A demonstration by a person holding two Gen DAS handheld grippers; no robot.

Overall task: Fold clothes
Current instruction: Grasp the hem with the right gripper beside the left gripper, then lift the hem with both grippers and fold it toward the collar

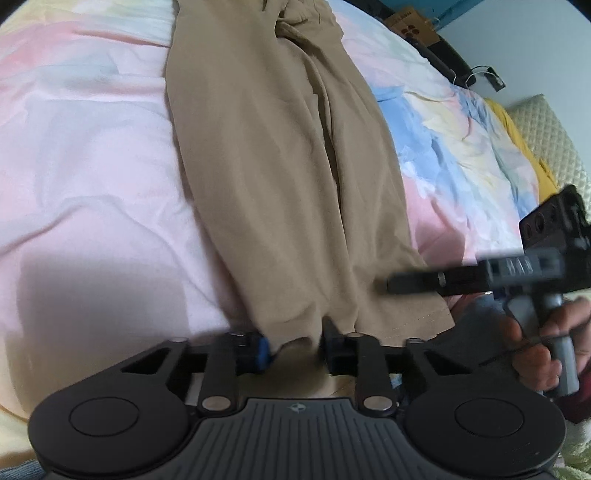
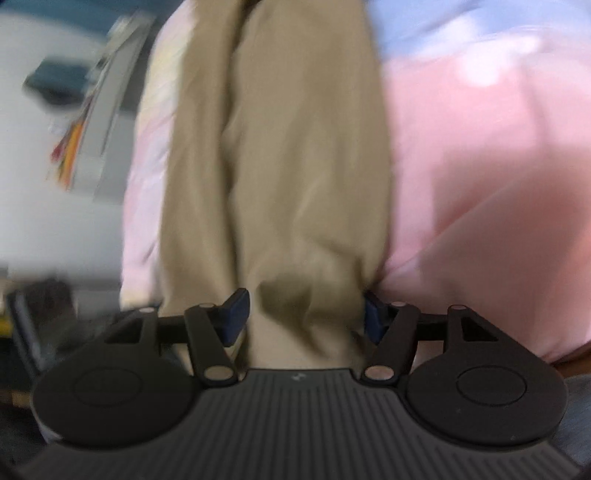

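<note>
A bed covered by a pastel sheet (image 1: 92, 166) in pink, blue and pale yellow is filling both views, with a quilted headboard (image 1: 550, 136) showing at the far right and a cardboard box (image 1: 410, 27) at the far edge. A tan garment (image 1: 280, 177), roughly folded lengthwise, is lying stretched from the near edge to the far side. The left gripper (image 1: 295, 345) is pinching the garment's near hem, its jaws drawn close on the fabric. The right gripper (image 2: 304, 314) is sitting with its jaws spread wide, a bunch of tan cloth between the blue pads (image 2: 236, 314); its view is blurring, so I cannot tell whether they are pressing. A hand (image 1: 543, 350) is gripping its handle at the near right.
</note>
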